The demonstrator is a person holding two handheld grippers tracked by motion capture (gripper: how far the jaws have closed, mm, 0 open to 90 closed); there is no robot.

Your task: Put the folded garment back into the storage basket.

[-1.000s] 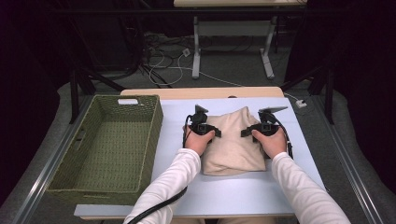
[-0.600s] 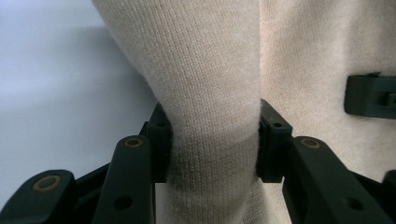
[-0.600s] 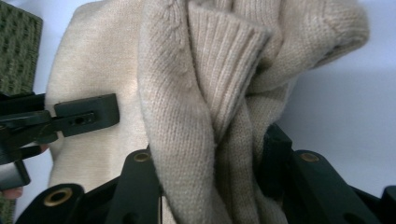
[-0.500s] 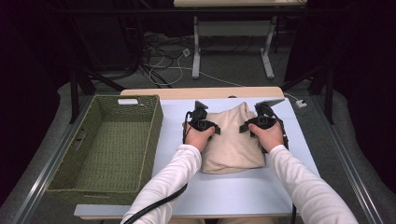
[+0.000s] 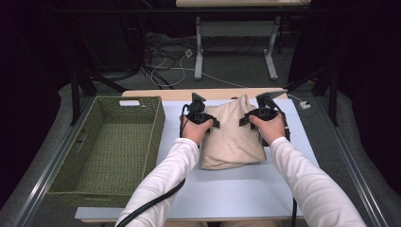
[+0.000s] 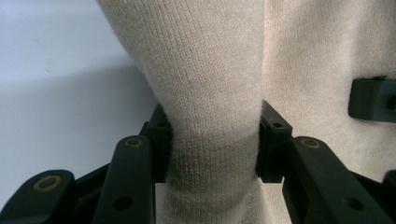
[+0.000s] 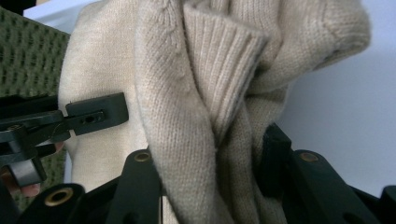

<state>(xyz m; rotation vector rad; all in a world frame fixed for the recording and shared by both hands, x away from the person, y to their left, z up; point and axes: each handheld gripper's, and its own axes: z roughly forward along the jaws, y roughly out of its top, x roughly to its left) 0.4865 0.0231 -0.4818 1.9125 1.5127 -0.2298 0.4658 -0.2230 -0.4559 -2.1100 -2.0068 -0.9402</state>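
Observation:
A beige knit sweater (image 5: 231, 137) lies folded on the white table top (image 5: 236, 189), its far end raised off the surface. My left gripper (image 5: 208, 122) is shut on a bunched fold of the sweater (image 6: 210, 116) at its left side. On the right side, my right gripper (image 5: 246, 119) is shut on a thick bunch of the sweater (image 7: 219, 130) that includes a ribbed cuff or hem. In the right gripper view the left gripper's black finger (image 7: 95, 112) shows against the cloth.
A green woven basket (image 5: 71, 189) stands on the left part of the table, close to the sweater. The table's far wooden edge (image 5: 203, 93) lies just behind the grippers. Cables and table legs sit on the floor beyond.
Both grippers have risen a little with the sweater's far end, which now stands up higher off the table.

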